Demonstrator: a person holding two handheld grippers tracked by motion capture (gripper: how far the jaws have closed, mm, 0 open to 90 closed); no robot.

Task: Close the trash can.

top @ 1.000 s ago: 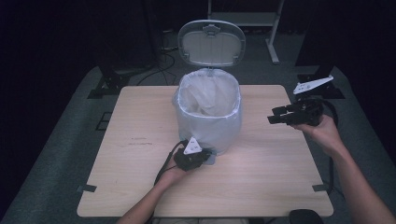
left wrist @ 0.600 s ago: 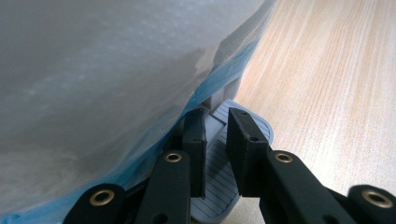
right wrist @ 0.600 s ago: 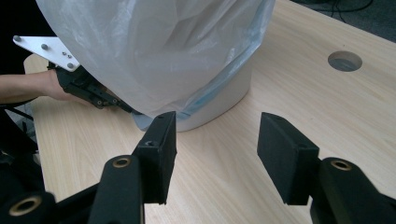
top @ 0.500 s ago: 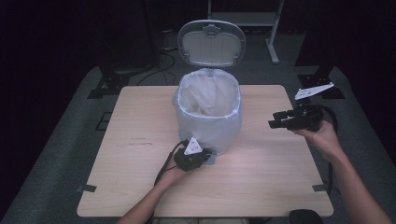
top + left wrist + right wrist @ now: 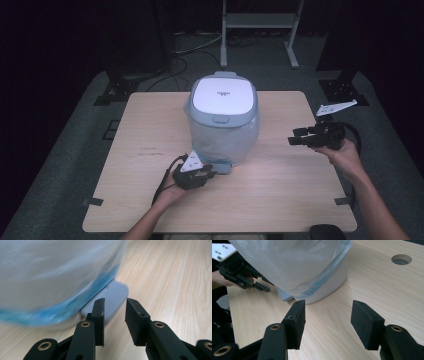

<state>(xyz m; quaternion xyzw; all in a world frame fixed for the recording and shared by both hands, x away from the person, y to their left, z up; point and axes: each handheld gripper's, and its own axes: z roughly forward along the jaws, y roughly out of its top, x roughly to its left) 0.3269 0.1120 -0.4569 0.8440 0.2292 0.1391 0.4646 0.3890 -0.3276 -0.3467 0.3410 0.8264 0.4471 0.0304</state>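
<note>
The big light wooden desk (image 5: 125,165) holds one thing: a round pale blue and white bin with a clear plastic bag inside (image 5: 223,122). It stands near the middle of the desk, a bit toward the far side. Its flat white lid (image 5: 223,97) is down on top, so the bin is closed. The bag hangs out over the sides, maybe so it will not slip in.

A small grey foot pedal (image 5: 112,300) sticks out at the near bottom of the bin. The left tongs (image 5: 206,175) rest low on the desk right at that pedal. They are a little apart and grasp nothing. I think they sit there because the pedal works the lid.

The right tongs (image 5: 294,138) are held up off the desk, well to the right of the bin. They are wide apart and hold nothing, pointing at the bin as if waiting.
</note>
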